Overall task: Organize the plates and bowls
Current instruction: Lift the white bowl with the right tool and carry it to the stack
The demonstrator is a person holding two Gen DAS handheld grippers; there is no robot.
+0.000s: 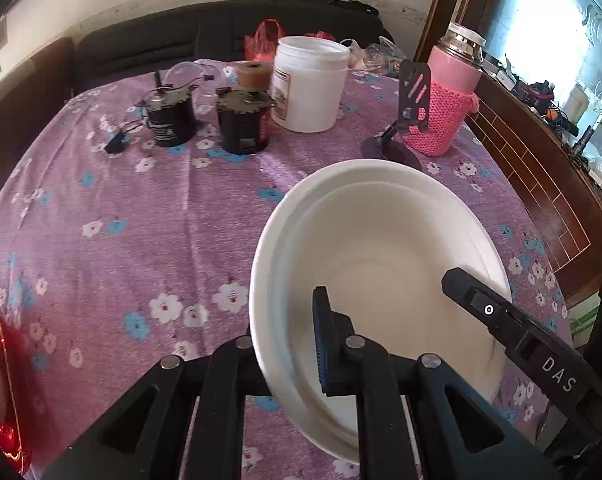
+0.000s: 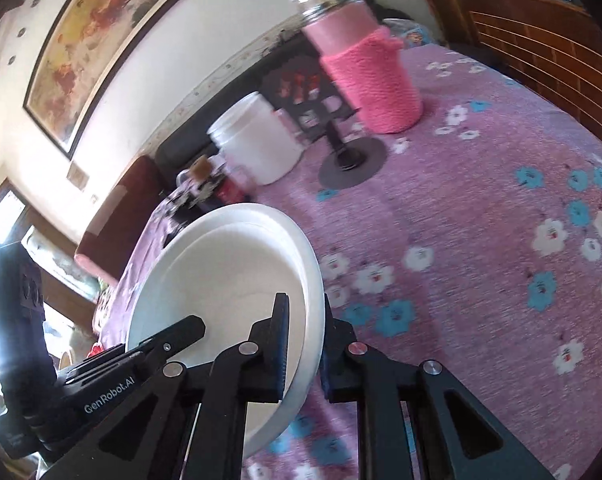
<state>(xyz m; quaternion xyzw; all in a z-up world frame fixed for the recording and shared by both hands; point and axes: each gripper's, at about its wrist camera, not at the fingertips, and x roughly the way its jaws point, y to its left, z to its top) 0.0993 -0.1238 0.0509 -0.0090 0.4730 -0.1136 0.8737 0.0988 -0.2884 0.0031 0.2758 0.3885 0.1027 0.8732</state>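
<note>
Two nested white dishes, a bowl sitting inside a wider plate, hang tilted above the purple flowered tablecloth. My left gripper is shut on their left rim, one blue pad inside and the other finger hidden behind the rim. In the right wrist view the same dishes fill the lower left, and my right gripper is shut on the opposite rim with a finger on each side. Each gripper shows in the other's view: a right finger and the left gripper's body.
At the back of the table stand a white plastic tub, a pink flask in a knitted sleeve, a black phone stand and two black cans. A red-rimmed item lies at the left edge. A wooden cabinet borders the right side.
</note>
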